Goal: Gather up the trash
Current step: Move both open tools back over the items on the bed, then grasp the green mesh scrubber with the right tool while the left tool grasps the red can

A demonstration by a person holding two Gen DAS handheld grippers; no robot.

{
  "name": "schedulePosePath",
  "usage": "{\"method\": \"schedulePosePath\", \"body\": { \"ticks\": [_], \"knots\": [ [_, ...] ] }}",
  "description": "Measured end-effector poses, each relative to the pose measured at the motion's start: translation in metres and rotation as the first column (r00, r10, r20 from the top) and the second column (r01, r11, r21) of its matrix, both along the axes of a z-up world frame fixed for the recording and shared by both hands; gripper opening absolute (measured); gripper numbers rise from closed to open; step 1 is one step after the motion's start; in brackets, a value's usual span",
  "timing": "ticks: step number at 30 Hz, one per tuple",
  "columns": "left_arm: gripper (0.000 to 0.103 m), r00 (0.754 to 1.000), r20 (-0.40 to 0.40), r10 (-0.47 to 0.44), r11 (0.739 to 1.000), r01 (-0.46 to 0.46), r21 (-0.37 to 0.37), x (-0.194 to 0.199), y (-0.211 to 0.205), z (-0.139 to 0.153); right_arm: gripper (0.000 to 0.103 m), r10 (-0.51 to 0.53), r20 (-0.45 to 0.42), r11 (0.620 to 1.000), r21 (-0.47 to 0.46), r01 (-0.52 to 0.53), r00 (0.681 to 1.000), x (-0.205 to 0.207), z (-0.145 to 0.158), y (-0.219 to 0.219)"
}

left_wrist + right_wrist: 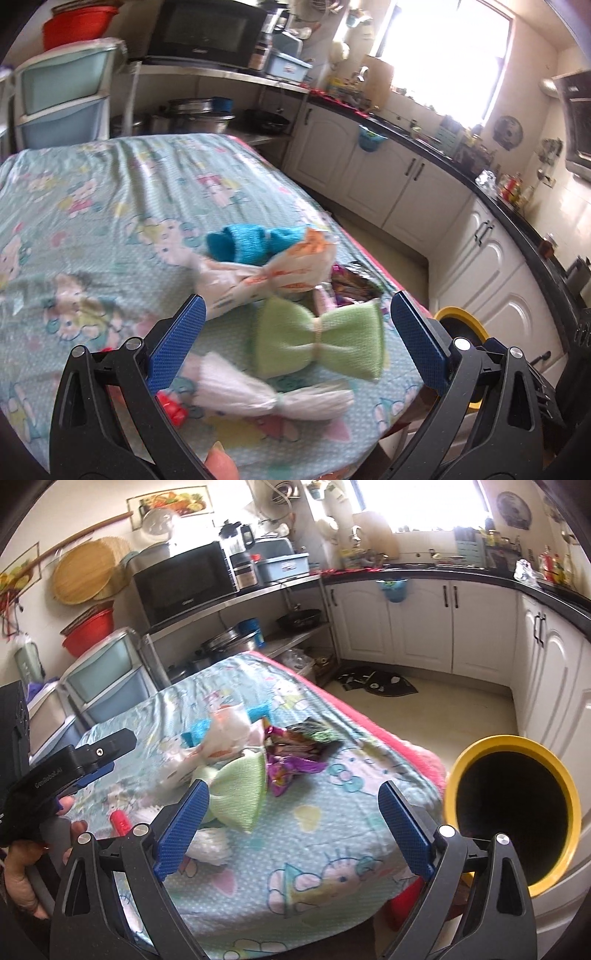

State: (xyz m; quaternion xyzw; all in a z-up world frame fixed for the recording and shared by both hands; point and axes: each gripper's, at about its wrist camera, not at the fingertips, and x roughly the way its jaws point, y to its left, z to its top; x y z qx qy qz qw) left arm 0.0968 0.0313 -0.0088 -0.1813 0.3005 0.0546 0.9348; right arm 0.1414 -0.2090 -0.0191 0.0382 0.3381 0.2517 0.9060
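Note:
Trash lies in a heap on the cartoon-print tablecloth (92, 206). A green cloth bundle (321, 338) tied in the middle sits between the fingers of my open left gripper (295, 314). Below it lies a white tied bundle (266, 395), above it a white and orange plastic bag (273, 271), a blue piece (240, 242) and a purple snack wrapper (351, 282). My right gripper (293, 801) is open above bare tablecloth (332, 830), with the green bundle (240, 794) and purple wrapper (291, 753) just ahead on its left. The yellow-rimmed bin (513, 823) stands off the table's right edge.
A small red object (120, 821) lies near the white bundle (210, 843). The hand-held left gripper body (62, 771) shows at the left of the right wrist view. White cabinets (424, 624), a counter, a shelf with a microwave (184, 579) and drawers (110, 679) surround the table.

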Motion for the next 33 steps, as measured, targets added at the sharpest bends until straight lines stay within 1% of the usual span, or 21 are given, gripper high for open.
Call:
{"method": "schedulePosePath", "body": {
  "ticks": [10, 14, 18, 21, 25, 28, 30, 31, 32, 33],
  "knots": [
    [0.092, 0.989, -0.063, 0.131, 0.991, -0.133, -0.031, -0.022, 0.045, -0.017, 0.090, 0.068, -0.033, 0.998, -0.014, -0.069, 0.997, 0.007, -0.009, 0.036],
    [0.092, 0.979, -0.088, 0.183, 0.982, -0.187, -0.036, -0.030, 0.061, -0.025, 0.090, 0.094, -0.061, 0.995, -0.022, -0.096, 0.994, 0.012, -0.019, 0.049],
    [0.092, 0.966, -0.125, 0.227, 0.970, -0.236, -0.061, -0.038, 0.076, -0.035, 0.090, 0.107, -0.093, 0.993, -0.032, -0.110, 0.990, 0.018, -0.031, 0.060],
    [0.092, 0.959, -0.154, 0.237, 0.962, -0.253, -0.100, -0.043, 0.087, -0.043, 0.090, 0.113, -0.116, 0.993, -0.033, -0.118, 0.987, 0.022, -0.039, 0.066],
    [0.092, 0.942, -0.218, 0.254, 0.946, -0.289, -0.144, -0.049, 0.098, -0.060, 0.090, 0.113, -0.143, 0.993, -0.024, -0.118, 0.983, 0.028, -0.048, 0.071],
    [0.092, 0.934, -0.270, 0.236, 0.926, -0.300, -0.227, -0.056, 0.101, -0.077, 0.090, 0.109, -0.154, 0.993, -0.026, -0.114, 0.982, 0.033, -0.052, 0.073],
    [0.091, 0.932, -0.283, 0.227, 0.911, -0.306, -0.276, -0.060, 0.100, -0.085, 0.090, 0.109, -0.161, 0.993, -0.025, -0.114, 0.981, 0.035, -0.054, 0.074],
    [0.088, 0.932, -0.292, 0.216, 0.904, -0.304, -0.301, -0.060, 0.099, -0.089, 0.090, 0.109, -0.166, 0.993, -0.023, -0.114, 0.980, 0.036, -0.055, 0.075],
    [0.082, 0.932, -0.296, 0.211, 0.898, -0.304, -0.317, -0.060, 0.098, -0.091, 0.090, 0.109, -0.171, 0.993, -0.020, -0.114, 0.979, 0.038, -0.055, 0.075],
    [0.079, 0.931, -0.297, 0.213, 0.898, -0.307, -0.316, -0.060, 0.096, -0.091, 0.090, 0.110, -0.183, 0.993, -0.013, -0.114, 0.977, 0.040, -0.057, 0.076]
  ]
}}
